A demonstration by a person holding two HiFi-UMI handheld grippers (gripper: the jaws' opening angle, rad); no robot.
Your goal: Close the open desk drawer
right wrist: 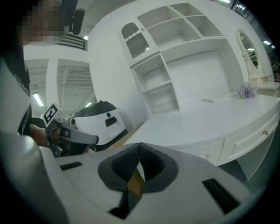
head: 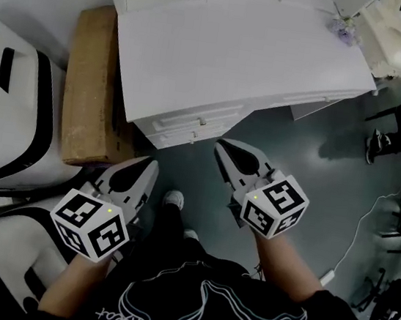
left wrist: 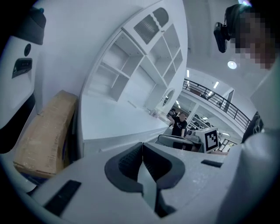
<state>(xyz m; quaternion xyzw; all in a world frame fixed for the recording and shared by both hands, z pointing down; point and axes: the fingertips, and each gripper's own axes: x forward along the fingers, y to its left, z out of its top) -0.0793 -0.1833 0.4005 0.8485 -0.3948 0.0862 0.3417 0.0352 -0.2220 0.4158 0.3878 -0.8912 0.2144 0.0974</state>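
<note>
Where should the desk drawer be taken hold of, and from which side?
Take the drawer at its front panel, by the small knob, coming from the person's side. The panel faces that way and seems to stand slightly out under the desk top, so a flat push may do.

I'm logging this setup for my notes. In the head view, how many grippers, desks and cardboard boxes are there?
Grippers: 2, the left gripper and the right gripper, both with jaws together
Desks: 1, the white desk
Cardboard boxes: 1, the cardboard box beside the desk
Total: 4
</note>
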